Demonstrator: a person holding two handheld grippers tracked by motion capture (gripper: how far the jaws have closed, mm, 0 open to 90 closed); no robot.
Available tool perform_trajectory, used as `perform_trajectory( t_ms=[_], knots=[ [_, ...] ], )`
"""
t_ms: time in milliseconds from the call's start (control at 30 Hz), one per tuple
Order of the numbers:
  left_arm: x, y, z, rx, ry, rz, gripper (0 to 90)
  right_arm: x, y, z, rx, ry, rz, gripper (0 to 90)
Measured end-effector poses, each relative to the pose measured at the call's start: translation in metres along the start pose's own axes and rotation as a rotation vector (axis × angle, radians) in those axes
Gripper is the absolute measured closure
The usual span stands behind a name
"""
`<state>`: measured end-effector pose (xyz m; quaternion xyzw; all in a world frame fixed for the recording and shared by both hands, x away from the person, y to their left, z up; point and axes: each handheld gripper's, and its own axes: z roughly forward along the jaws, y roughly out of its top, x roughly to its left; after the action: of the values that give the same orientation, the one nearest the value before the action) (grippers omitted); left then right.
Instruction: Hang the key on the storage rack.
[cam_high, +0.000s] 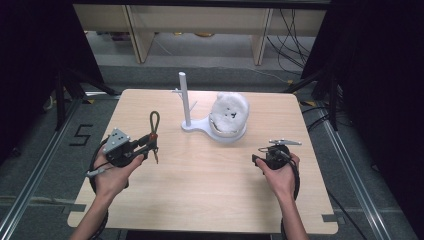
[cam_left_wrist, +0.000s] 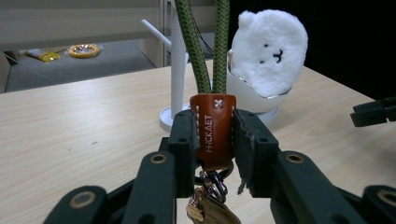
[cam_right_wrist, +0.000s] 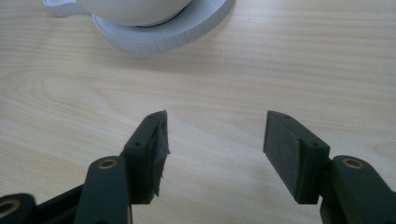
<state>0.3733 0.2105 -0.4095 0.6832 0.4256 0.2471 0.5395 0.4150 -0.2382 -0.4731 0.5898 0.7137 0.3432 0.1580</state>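
The left hand-held gripper (cam_left_wrist: 214, 140) is clamped on the keychain (cam_left_wrist: 213, 128) by its stiff leather tab, the best hold, since the cord loop probably flops; the right hand-held gripper (cam_right_wrist: 215, 144) gapes empty.

Bare tabletop (cam_high: 210, 190) runs wide between the left tongs (cam_high: 152, 142) and right tongs (cam_high: 258, 161) — an open lane across the near half. Farther back at centre stands a white stand (cam_high: 185, 102) with a tall post and side pegs, its base joined to a white dish (cam_high: 227, 134) holding a plush face (cam_high: 229, 112) — the one cluster blocking the middle. Back corners on either side lie free.
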Motion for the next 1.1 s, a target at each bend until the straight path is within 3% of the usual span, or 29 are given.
perform_trajectory(
  t_ms=[67, 300, 367, 433, 667, 1100],
  knots=[
    [0.002, 0.002, 0.0, -0.011, 0.005, -0.003, 69.1, -0.002, 0.0, 0.001, -0.014, 0.001, -0.019, 41.2],
    [0.007, 0.006, 0.003, -0.029, 0.012, 0.0, 69.1, -0.001, 0.0, 0.001, -0.007, 0.004, -0.002, 41.2],
    [0.007, 0.007, 0.005, -0.036, 0.008, 0.002, 69.1, -0.002, 0.0, 0.001, -0.014, -0.009, -0.03, 41.2],
    [0.008, 0.007, 0.007, -0.039, 0.009, 0.003, 69.1, -0.002, 0.0, 0.0, -0.009, 0.017, -0.018, 41.2],
    [0.009, 0.01, 0.015, -0.054, 0.005, 0.013, 69.1, -0.001, 0.0, 0.0, -0.019, 0.003, 0.008, 41.1],
    [0.011, 0.016, 0.028, -0.049, -0.004, 0.02, 69.1, -0.002, -0.001, 0.0, -0.018, 0.015, -0.004, 40.7]
  ],
)
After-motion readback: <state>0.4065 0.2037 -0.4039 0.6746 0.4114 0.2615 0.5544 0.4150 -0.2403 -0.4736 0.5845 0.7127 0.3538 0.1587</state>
